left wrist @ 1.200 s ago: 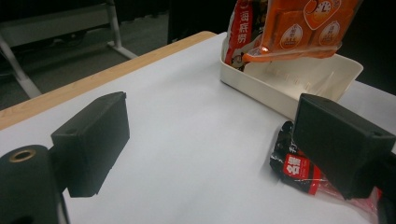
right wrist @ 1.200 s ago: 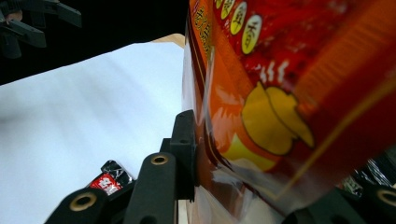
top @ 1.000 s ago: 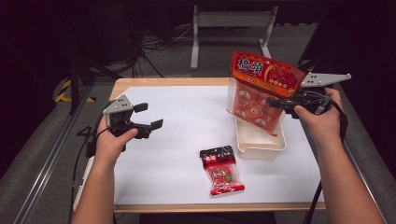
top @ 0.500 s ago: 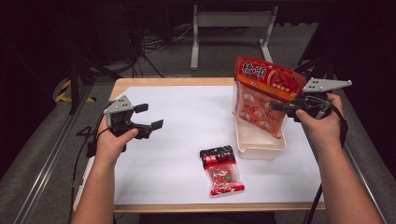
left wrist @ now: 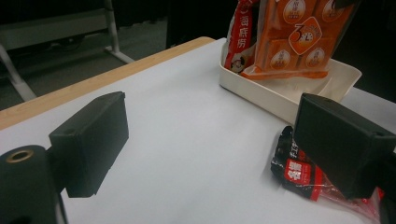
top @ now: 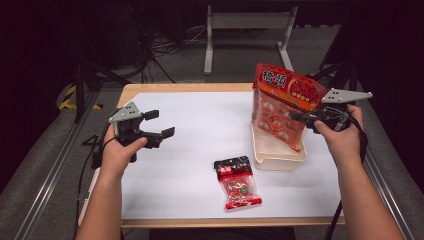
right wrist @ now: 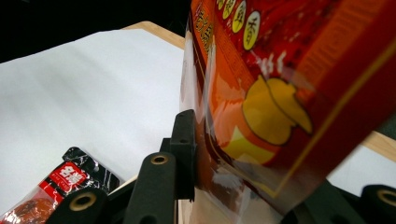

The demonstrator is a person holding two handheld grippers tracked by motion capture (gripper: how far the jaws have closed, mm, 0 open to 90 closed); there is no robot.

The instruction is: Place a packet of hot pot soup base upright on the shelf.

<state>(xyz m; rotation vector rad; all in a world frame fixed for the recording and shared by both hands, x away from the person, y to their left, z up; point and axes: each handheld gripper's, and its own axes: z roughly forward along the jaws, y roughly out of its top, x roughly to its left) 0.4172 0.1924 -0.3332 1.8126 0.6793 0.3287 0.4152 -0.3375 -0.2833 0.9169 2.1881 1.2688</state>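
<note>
The right gripper (top: pixel 300 118) is pinching the large orange snack bag (top: pixel 283 107) by its side, the bag's bottom edge dipping into the cream tray (top: pixel 280 161) below the fingers; held so near the edge, the slick film is risking slipping out or toppling over the tray's rim. The left gripper (top: pixel 159 124) is hanging wide open and empty, the small red packet (top: pixel 237 183) lying on the white table sheet (top: pixel 200 130) well off its fingertips, with dark floor and cables lying beyond.

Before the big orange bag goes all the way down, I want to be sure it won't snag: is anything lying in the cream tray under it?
Nothing visible does. The orange snack bag, clamped by the right gripper, already has its lower end in the cream tray. The small red packet lies on the white sheet, outside the tray.
</note>
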